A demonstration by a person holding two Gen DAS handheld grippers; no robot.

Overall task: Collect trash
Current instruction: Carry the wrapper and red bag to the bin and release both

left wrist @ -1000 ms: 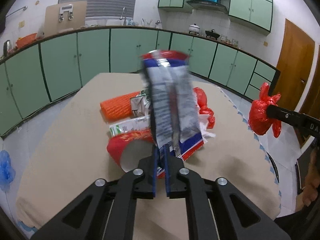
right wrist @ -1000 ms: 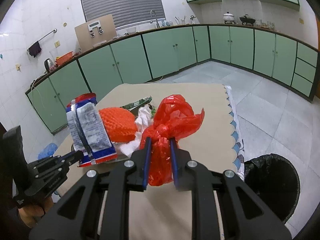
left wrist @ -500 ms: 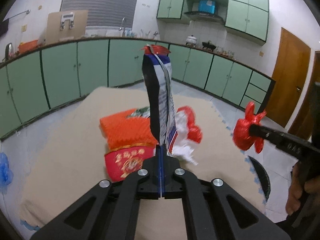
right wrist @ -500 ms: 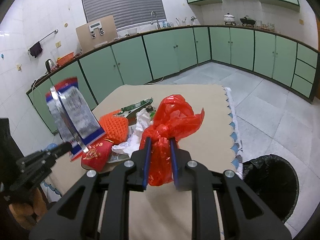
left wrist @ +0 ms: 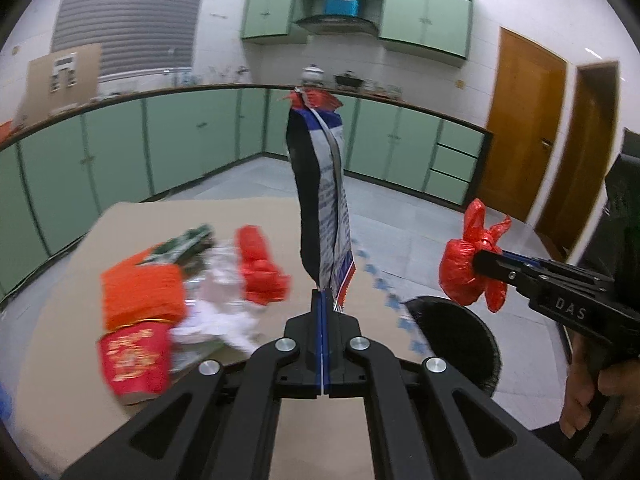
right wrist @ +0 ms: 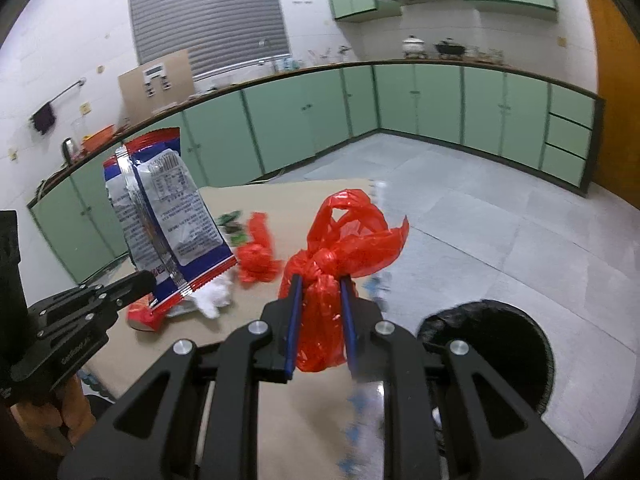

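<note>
Right wrist view: the right gripper (right wrist: 320, 312) clenches a knotted red plastic bag (right wrist: 340, 264) near the black-lined trash bin (right wrist: 500, 344), while the left gripper (right wrist: 148, 280) pinches a snack wrapper (right wrist: 168, 204). Neither is binned; more trash, including a red paper cup (left wrist: 134, 360), waits on the counter (right wrist: 288, 188).

Green base cabinets (right wrist: 440, 104) line the walls under a dark countertop (right wrist: 460, 65), which carries a white pot (right wrist: 413, 45). A grey shutter (right wrist: 208, 12) covers the window; brown doors (left wrist: 520, 120) stand at the right.
</note>
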